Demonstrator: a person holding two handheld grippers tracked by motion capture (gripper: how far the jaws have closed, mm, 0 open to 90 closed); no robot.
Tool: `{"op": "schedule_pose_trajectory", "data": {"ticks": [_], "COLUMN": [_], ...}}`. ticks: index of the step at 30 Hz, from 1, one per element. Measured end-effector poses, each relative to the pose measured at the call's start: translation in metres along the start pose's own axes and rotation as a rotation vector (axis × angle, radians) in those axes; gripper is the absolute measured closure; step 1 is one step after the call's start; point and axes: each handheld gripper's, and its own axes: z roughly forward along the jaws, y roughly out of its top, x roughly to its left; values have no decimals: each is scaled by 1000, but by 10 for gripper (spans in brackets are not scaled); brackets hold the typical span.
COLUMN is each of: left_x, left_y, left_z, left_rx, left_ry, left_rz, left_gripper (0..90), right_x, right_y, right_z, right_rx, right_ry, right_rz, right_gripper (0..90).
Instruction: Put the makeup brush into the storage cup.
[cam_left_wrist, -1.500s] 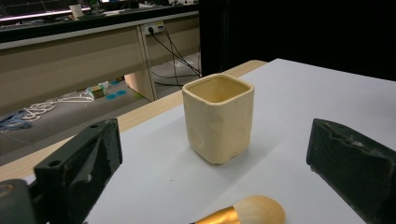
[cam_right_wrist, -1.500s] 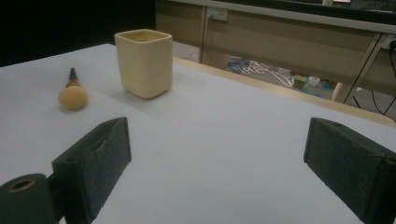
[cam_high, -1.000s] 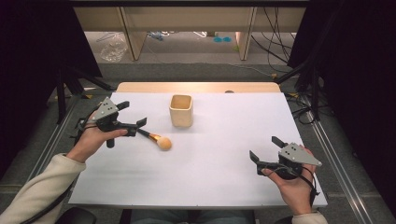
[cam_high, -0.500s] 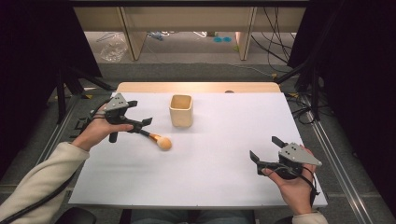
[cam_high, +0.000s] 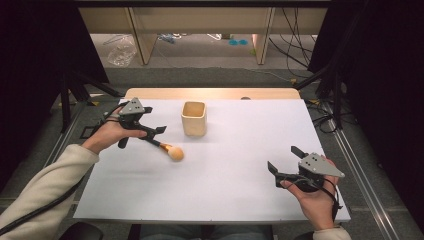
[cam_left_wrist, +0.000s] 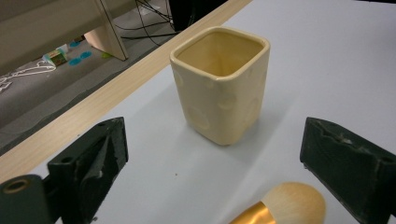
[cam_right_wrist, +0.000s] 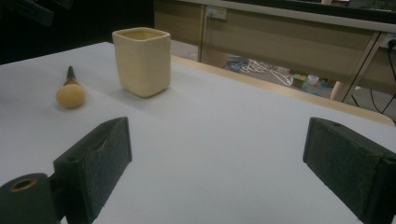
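One camera looks forward and down over my bench (cam_high: 240, 200). My left camera sits close to the cup (cam_left_wrist: 219, 84); my right sees it (cam_right_wrist: 141, 60) from farther off.

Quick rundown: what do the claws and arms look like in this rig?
Both claws, left claw and right claw, are black with two blocky, matte, textured jaws and a grey three-cornered plate on top. A black cable trails from each. The left arm wears a cream sleeve.

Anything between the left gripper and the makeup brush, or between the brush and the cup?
Nothing visible. The left gripper hangs open over the makeup brush, jaws apart either side of its handle end. Between the brush head and the cup lies bare white table.
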Motion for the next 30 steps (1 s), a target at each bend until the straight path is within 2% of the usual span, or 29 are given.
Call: {"op": "schedule_pose_trajectory", "data": {"ticks": [2,6,9,10,13,14,18,21,26,28,30], "left_x": [-1,-1,1,1,2,3,2,3,4,4,4], "left_y": [1,2,3,3,2,2,2,3,3,3,3], "left_z": [1,4,8,9,11,13,16,19,22,23,25], "left_rx": [-7,7,49,61,64,86,111,104,84,86,106], "left_ry": [-1,-8,-27,-31,-38,-39,-57,-59,-69,-71,-77], "left_rz": [7,21,29,16,24,35,39,59,60,58,82], "left_gripper": [79,84,84,84,87,88,92,95,96,96,101], "right_x": [0,0,0,0,0,0,0,0,0,0,-1], "right_y": [-1,0,0,0,0,0,-1,-1,-1,-1,-1], "right_z": [2,0,0,-1,0,1,1,1,1,1,1], "right_rx": [-15,1,2,12,2,-6,-4,-4,-3,-2,0], "right_ry": [2,0,-2,-3,0,-6,-5,-6,-5,-6,-5], "right_rz": [7,-2,-2,-3,0,0,0,-1,-1,-2,-2], "right_gripper": [89,90,89,89,89,90,89,90,89,90,89]}}
